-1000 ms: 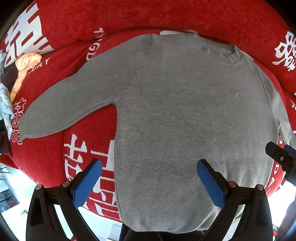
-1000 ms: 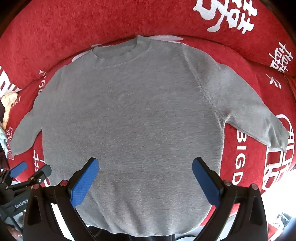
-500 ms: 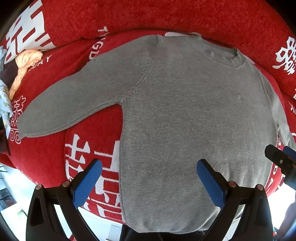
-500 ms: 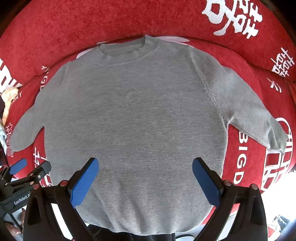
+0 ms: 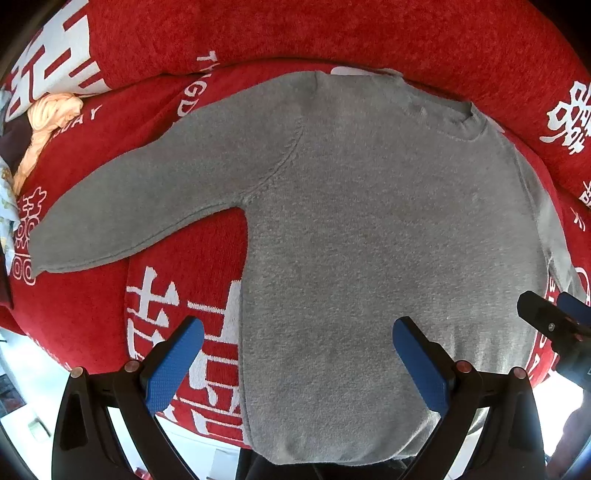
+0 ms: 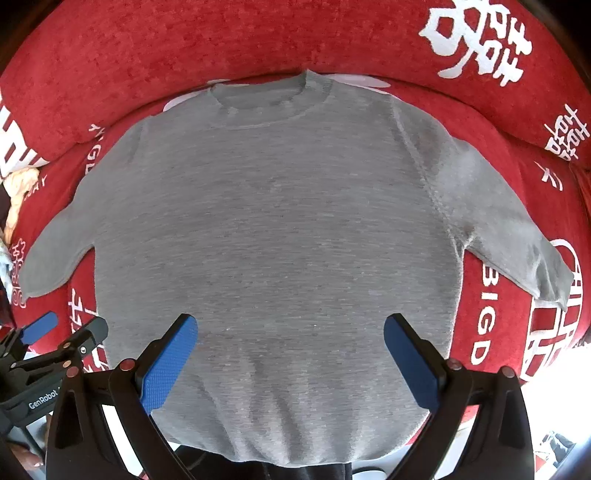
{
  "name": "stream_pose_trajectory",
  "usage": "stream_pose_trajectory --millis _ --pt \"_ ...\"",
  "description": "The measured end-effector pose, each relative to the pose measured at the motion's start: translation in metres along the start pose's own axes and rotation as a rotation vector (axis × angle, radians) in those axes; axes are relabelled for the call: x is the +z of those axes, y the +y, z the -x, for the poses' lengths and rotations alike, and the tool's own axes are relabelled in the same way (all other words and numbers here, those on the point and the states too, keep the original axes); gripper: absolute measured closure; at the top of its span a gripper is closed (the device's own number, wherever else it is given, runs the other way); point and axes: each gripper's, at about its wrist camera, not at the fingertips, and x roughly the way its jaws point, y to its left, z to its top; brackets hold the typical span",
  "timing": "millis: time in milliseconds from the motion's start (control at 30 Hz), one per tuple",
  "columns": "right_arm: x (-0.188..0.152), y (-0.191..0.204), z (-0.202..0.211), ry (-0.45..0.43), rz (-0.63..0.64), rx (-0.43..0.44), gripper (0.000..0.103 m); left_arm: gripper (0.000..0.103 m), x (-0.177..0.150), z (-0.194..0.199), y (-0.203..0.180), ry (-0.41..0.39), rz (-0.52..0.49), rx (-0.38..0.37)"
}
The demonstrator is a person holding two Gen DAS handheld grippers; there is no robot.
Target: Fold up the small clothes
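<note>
A grey long-sleeved sweater (image 5: 369, 229) (image 6: 280, 236) lies flat, front down or up I cannot tell, on a red cushion, collar far, hem near. Both sleeves spread outward: the left sleeve (image 5: 140, 206) and the right sleeve (image 6: 509, 229). My left gripper (image 5: 295, 354) hovers open over the hem's left part, one blue pad above the red cover. My right gripper (image 6: 290, 350) hovers open over the lower middle of the sweater. Neither holds anything. The right gripper's tip (image 5: 554, 325) shows at the left wrist view's right edge; the left gripper (image 6: 48, 343) shows at the right wrist view's lower left.
The red cushion (image 5: 92, 325) (image 6: 491, 332) with white lettering has a raised back bolster (image 5: 332, 33). Crumpled peach cloth (image 5: 48, 118) and other garments lie at the far left. The cushion's front edge drops off just below the hem to a bright floor.
Both grippers have shifted slightly left and closer to the sweater, so it slides right and grows in both views. The sweater itself has not moved and both grippers stay open.
</note>
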Motion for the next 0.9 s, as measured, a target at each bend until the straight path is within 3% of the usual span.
stream_pose_trajectory --millis 300,433,667,767,900 --pt "0.0 0.016 -0.003 0.001 0.018 0.009 0.002 0.001 -0.002 -0.004 0.019 0.011 0.061 -0.007" --pt "0.0 0.032 -0.003 0.004 0.057 0.023 0.002 0.001 -0.001 -0.005 0.045 -0.003 0.136 -0.093" --pt "-0.002 0.062 -0.005 0.009 0.103 0.053 0.002 0.001 -0.013 -0.005 0.145 -0.128 0.399 -0.238" --pt "-0.003 0.078 -0.008 0.013 0.137 0.062 0.002 0.001 -0.022 -0.019 0.195 -0.18 0.53 -0.34" --pt "-0.006 0.101 -0.016 0.026 0.185 0.067 0.002 0.001 -0.033 -0.046 0.233 -0.208 0.625 -0.453"
